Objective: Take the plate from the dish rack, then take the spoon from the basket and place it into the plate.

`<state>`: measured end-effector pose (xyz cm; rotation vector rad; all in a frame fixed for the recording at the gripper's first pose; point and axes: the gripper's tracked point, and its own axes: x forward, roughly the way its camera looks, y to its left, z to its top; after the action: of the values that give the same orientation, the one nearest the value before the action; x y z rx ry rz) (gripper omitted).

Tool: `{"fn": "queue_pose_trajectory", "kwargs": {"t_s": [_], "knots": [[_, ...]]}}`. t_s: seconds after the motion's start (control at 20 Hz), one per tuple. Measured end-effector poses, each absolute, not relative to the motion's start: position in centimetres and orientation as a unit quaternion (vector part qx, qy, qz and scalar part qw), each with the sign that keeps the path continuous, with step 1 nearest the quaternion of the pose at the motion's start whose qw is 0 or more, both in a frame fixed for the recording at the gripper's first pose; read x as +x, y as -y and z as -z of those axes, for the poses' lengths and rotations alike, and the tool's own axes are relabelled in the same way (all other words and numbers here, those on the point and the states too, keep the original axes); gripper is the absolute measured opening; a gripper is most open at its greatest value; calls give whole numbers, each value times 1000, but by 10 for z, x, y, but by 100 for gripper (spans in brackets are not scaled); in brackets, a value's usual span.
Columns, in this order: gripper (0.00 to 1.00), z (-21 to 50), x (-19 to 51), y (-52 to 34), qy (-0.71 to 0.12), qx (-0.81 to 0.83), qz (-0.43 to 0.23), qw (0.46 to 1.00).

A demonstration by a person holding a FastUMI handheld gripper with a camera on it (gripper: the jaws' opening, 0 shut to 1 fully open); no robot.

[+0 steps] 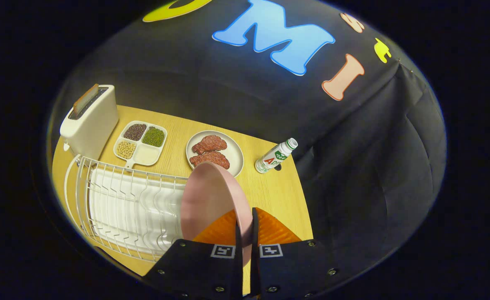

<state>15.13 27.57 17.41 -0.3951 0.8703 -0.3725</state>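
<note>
**Plate lifted from the rack, spoon not yet fetched**

Gripper view: the gripper (pixel 245 227) has its fingers nearly together, clamped on the rim of the pink plate (pixel 209 200), which stands on edge between them, raised beside the white dish rack (pixel 120 204). By my reading the first step is nearly done; setting the plate down on the wooden table (pixel 269 187) and fetching the spoon remain. A toaster (pixel 88 118) stands beyond the rack.

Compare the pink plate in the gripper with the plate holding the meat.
The pink plate stands on edge, clamped at its rim between the fingers of the gripper; the white plate lies flat on the wooden table beyond it. The pink plate is empty; the white plate carries two pieces of meat. Both are round.
</note>
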Motion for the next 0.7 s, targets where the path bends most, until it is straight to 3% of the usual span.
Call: {"fn": "queue_pose_trajectory", "kwargs": {"t_s": [0.4,0.7], "knots": [[7,-221,94,-230,-385,-115,148,904],[7,-214,23,-173,-398,-97,159,899]]}}
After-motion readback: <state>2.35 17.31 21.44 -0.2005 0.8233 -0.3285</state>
